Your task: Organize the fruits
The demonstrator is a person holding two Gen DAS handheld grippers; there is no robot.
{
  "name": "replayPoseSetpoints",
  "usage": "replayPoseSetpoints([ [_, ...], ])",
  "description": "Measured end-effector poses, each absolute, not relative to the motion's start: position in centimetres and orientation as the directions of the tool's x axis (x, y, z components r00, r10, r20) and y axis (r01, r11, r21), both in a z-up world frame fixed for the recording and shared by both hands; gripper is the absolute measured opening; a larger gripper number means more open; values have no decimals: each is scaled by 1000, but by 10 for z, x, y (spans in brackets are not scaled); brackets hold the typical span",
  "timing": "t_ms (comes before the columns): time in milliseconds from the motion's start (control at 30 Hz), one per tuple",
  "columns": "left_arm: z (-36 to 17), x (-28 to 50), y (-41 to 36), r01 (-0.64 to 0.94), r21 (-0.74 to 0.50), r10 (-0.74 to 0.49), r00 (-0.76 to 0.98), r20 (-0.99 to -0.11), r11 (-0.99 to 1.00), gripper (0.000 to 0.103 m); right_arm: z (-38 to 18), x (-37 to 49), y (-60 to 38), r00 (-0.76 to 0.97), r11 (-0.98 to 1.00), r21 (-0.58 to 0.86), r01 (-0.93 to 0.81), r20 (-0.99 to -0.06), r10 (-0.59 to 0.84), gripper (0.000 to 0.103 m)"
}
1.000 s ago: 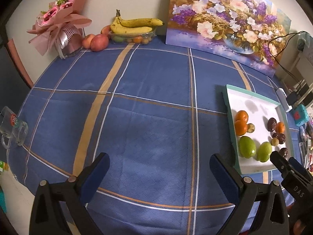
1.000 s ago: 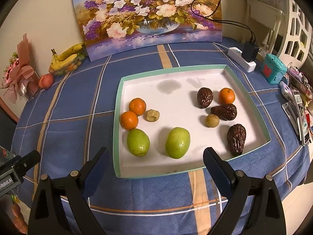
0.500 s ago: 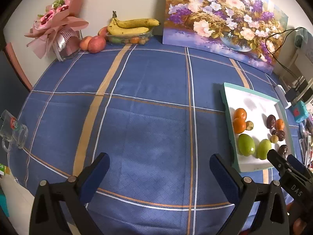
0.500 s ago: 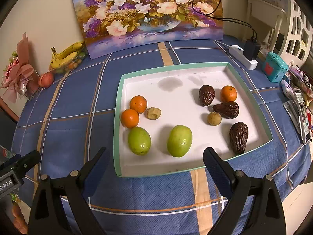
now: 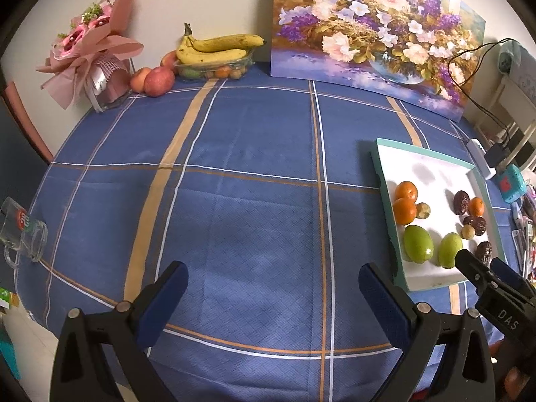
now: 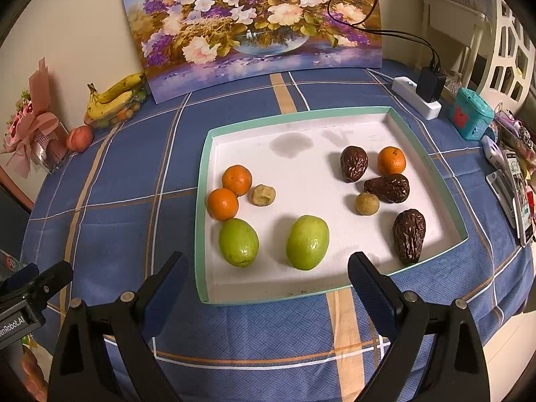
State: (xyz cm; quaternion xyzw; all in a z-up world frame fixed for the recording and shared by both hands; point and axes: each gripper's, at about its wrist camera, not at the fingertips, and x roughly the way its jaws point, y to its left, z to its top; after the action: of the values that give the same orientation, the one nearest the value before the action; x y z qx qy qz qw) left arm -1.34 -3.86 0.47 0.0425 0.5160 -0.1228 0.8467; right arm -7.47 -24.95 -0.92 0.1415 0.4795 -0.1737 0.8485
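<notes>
Blue checked cloth (image 5: 254, 174) lies under both grippers. Left gripper (image 5: 273, 288) is spread wide, holding nothing, over bare cloth left of the tray (image 6: 214, 288). Right gripper (image 6: 268, 276) is equally wide and empty at the tray's near edge, just before two green fruits (image 6: 306, 242). Oranges (image 6: 222, 203), dates (image 6: 408, 240) sit in the tray. Since earlier, the right gripper has edged nearer the tray
</notes>
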Motion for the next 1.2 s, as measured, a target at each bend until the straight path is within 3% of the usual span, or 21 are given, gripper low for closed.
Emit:
replayPoseSetpoints([
  [1200, 0, -13, -39, 238, -55, -154, 420, -895, 970, 103, -12, -75, -250, 476, 901, 72, 428, -865, -157, 96],
])
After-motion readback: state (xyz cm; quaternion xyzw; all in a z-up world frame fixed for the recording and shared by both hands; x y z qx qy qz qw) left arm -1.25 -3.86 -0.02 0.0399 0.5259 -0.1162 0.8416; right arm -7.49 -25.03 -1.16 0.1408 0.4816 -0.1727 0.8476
